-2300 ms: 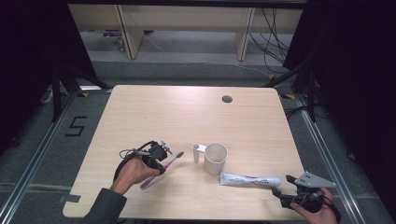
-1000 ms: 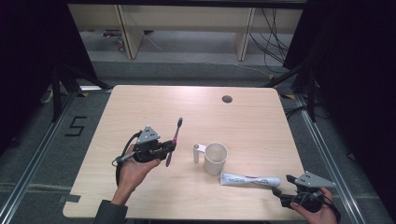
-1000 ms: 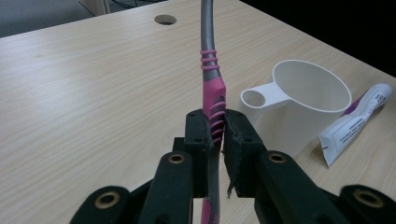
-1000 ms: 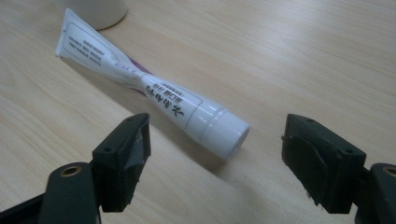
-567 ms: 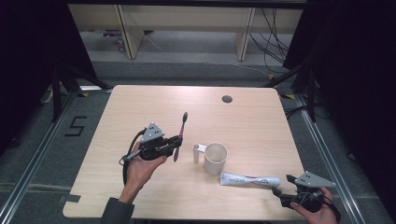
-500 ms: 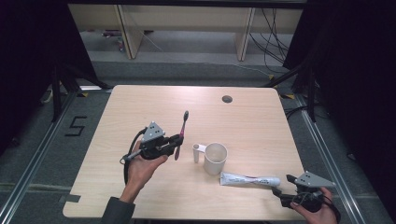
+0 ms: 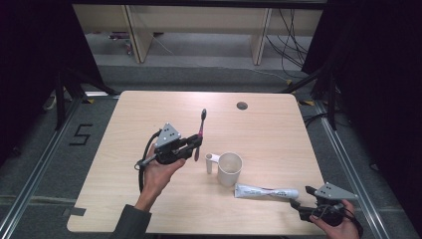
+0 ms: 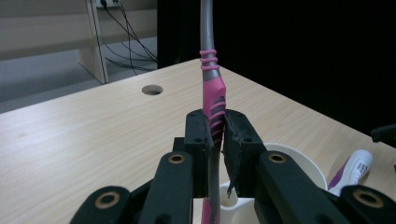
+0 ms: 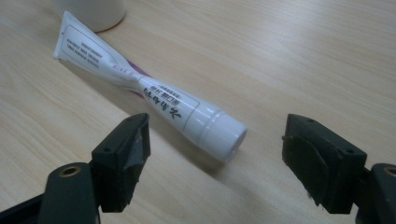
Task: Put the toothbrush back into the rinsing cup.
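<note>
White cup [image 7: 230, 169]: inside hidden | left gripper [image 7: 197, 145] fingers pinch toothbrush [image 7: 200, 127] | right gripper [image 9: 217, 163] fingers spread

- We saw that our left gripper [image 7: 195, 145] had a black body, a grey three-cornered plate on top and a black cable looping beneath it.
- Our right gripper [image 7: 304, 198] matched it: black with a grey plate.
- Both had black jaws with brass-coloured rivets and small screws.
- We wore a dark grey sleeve on the left arm.
</note>
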Tool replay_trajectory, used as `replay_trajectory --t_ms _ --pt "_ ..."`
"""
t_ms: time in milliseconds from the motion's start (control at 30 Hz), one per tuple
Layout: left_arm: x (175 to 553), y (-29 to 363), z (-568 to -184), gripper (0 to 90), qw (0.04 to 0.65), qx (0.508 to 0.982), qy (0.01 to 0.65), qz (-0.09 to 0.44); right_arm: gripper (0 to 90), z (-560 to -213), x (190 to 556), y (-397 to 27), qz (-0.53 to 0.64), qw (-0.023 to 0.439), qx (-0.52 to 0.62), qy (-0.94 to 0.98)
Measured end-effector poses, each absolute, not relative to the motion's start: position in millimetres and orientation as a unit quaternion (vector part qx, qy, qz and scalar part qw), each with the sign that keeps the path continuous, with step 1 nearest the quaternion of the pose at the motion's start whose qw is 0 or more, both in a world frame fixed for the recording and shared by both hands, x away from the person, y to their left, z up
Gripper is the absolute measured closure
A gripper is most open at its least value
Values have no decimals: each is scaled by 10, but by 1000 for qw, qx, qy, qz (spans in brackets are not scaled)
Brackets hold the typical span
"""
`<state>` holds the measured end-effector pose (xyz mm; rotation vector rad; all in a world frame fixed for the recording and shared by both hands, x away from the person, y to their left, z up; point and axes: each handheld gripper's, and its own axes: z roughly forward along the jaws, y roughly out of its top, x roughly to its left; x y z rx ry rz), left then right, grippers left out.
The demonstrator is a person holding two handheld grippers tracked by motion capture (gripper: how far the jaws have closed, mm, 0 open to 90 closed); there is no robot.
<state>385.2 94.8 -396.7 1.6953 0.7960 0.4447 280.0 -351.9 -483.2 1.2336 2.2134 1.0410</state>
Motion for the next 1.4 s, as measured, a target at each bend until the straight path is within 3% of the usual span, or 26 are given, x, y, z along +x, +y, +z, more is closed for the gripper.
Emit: replay_trajectory --t_ms 333,633,1400 --pt "3888 822 -3911 796 585 714 334 192 244 -4827 2808 -3536 370 213 430 796" --pt "3931 735 -3926 796 589 711 335 187 244 -4838 2797 -3508 374 194 442 792" --pt "3986 581 -4122 795 569 732 333 174 244 -4828 2808 -3526 373 203 431 796"
